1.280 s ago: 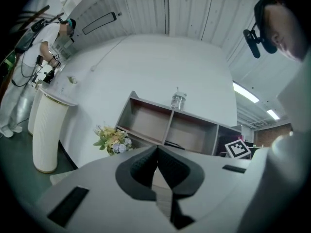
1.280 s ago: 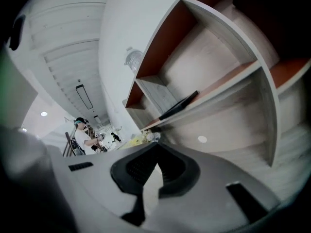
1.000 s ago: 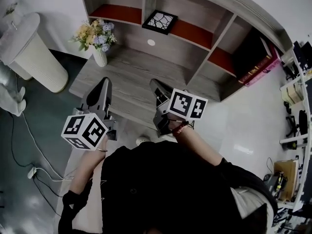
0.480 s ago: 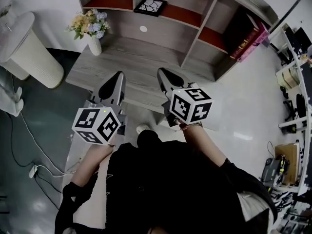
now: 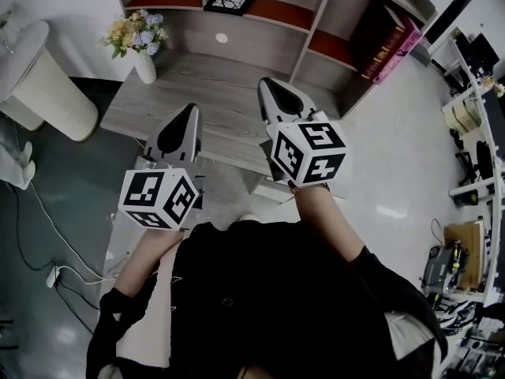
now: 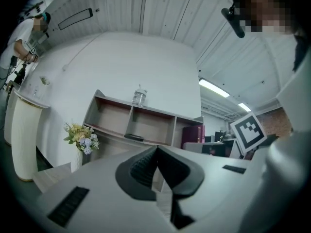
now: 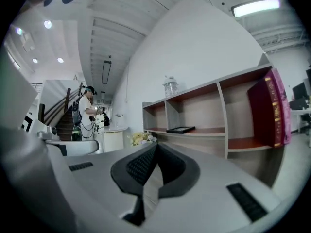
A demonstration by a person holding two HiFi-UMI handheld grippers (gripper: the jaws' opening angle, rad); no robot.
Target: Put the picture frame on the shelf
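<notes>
Frame [image 5: 230, 0] lies flat in the shelf's [image 5: 314, 30] middle compartment. I see my left gripper [image 5: 188, 115] and right gripper [image 5: 273, 90] well short of it, both with jaws together, holding nothing.

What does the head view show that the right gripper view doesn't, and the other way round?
Only the head view shows the person's black top and the cables on the floor. Only the right gripper view shows a clear jar on top of the shelf and a far-off person by stairs. Both show the shelf, the picture frame lying flat in its middle compartment, the flowers and the red book.
</notes>
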